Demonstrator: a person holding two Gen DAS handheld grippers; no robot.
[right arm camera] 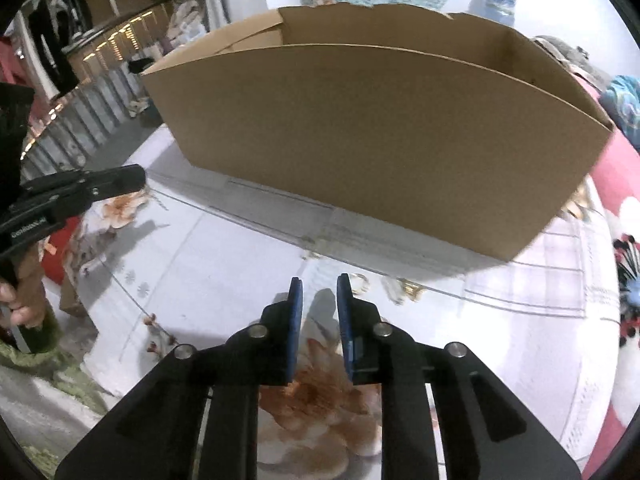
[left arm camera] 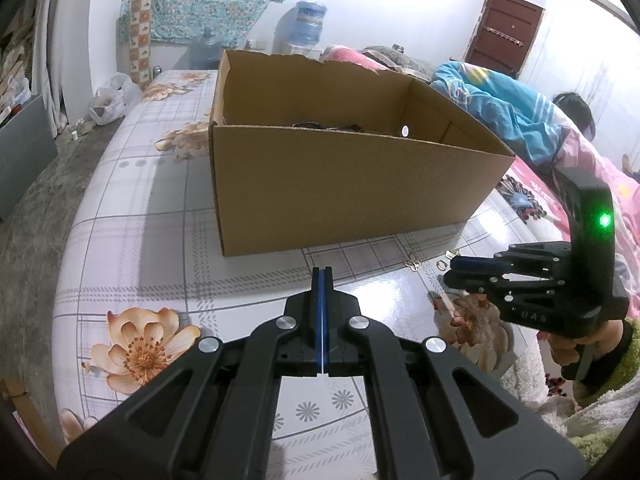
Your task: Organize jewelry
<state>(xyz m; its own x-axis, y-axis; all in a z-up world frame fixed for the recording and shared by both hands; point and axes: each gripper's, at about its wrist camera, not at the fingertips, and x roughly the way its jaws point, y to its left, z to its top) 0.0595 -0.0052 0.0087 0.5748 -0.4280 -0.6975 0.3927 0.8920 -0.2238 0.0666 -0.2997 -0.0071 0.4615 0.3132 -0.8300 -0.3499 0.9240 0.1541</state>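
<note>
Two gold bits (right arm camera: 408, 289) lie just ahead-right of right fingers (right arm camera: 320, 284), spread, empty; left fingers (left arm camera: 322, 270) pressed together, farther off.

Matt brown cardboard box (left arm camera: 340, 184) sits centre frame on a glossy, smooth flowered tablecloth (left arm camera: 168, 248); small shiny gold-metal jewelry pieces (right arm camera: 408, 290) glint below it.

You have an open brown cardboard box (left arm camera: 352, 184) standing upright on the flowered tablecloth, with dark pieces barely visible on its floor. Near its front right corner lie small gold-coloured jewelry pieces (right arm camera: 408, 290), loose on the cloth.
</note>
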